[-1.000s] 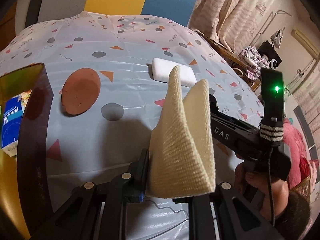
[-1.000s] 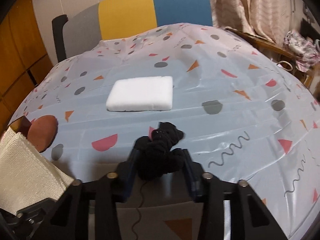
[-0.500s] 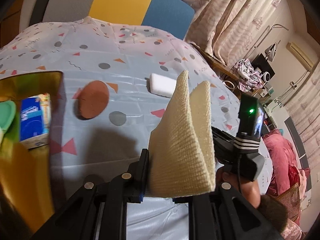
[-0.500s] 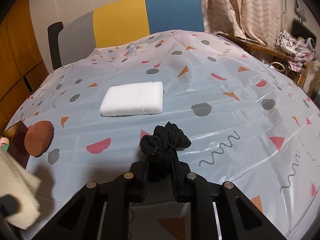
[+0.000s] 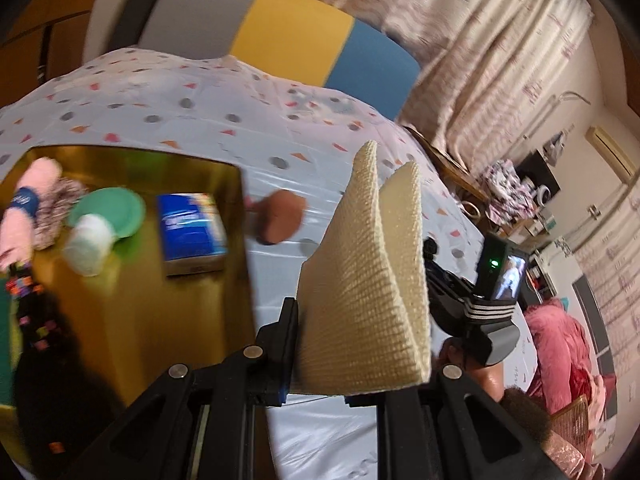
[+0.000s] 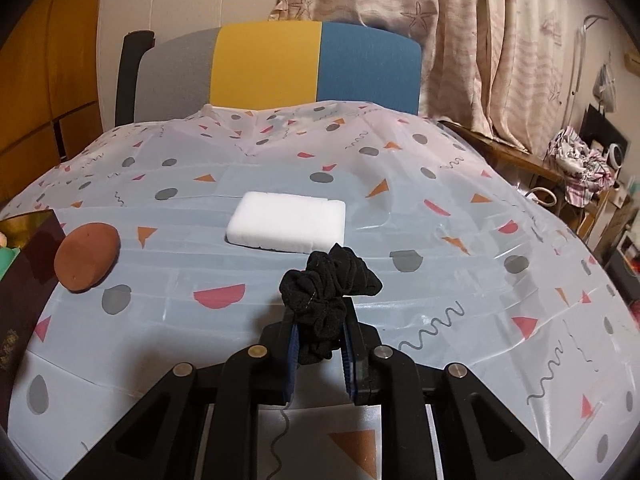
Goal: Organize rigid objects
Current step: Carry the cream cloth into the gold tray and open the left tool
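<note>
My left gripper (image 5: 358, 340) is shut on a cream, waffle-textured pad (image 5: 360, 280), folded and standing upright between its fingers above the table. To its left, an open gold box (image 5: 132, 312) holds a blue carton (image 5: 188, 232), a green lid (image 5: 108, 210), a white roll (image 5: 88, 250) and pink soft items. A brown oval pad (image 5: 280, 220) lies just right of the box. My right gripper (image 6: 320, 332) is shut on a black scrunchie (image 6: 330, 276), held a little above the tablecloth. Beyond it, a white foam block (image 6: 286, 226) lies flat, with the brown oval pad (image 6: 87, 256) at the left.
A spotted plastic tablecloth (image 6: 460, 280) covers the table. A grey, yellow and blue chair back (image 6: 312, 68) stands at the far edge. The gold box's dark corner (image 6: 24, 272) shows at the left. Curtains and cluttered shelves are at the right. A hand (image 5: 476, 364) grips the right tool.
The left gripper rose and swung left with the cream pad, bringing the gold box's contents into view. The right gripper's jaws closed on the black scrunchie and lifted it slightly.
</note>
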A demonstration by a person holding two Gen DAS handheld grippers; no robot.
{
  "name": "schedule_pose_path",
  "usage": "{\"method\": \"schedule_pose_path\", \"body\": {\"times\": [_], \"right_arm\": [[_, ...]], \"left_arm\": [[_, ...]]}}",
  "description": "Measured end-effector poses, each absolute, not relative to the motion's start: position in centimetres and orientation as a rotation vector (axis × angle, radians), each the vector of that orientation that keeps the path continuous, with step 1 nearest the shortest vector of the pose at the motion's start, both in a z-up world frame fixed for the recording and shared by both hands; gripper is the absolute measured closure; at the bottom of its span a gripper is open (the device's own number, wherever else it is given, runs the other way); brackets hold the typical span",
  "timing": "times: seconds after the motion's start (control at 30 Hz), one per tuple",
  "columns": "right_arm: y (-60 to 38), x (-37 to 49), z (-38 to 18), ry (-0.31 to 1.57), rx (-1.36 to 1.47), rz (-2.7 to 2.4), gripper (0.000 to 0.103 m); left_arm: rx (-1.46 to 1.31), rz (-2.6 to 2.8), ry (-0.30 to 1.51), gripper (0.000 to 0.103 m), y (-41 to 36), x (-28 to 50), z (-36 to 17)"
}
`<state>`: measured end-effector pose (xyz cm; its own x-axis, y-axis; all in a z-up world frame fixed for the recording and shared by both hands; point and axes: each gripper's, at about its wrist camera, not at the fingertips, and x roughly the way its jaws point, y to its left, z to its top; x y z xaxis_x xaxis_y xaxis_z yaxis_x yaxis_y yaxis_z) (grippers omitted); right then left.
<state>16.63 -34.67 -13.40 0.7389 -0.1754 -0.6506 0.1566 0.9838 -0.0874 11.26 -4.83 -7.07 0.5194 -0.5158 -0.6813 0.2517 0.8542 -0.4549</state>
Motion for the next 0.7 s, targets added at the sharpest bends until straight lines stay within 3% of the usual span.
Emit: {"method": "schedule_pose_path", "body": {"times": [0.43, 0.47, 0.6, 0.7], "right_arm": [[-34.2, 16.3, -13.2, 0.704, -0.072, -0.223, 0.084], [-34.1, 16.3, -13.2, 0.704, -0.078, -0.223, 0.084], [-33.7, 16.4, -13.3, 0.711, -0.100, -0.225, 0.084], [-33.6, 16.4, -13.4, 0.716, -0.110, -0.230, 0.084]], "left_arm": [[-0.462, -0.357, 0.983, 0.085, 3.5, 11.1, -9.5], [-0.462, -0.357, 0.994, 0.083, 3.6, 11.3, -9.7], [-0.454, -0.315, 1.011, 0.058, 4.8, 11.0, -9.9], [-0.467, -0.277, 1.014, 0.054, 5.7, 10.8, -10.0]]}}
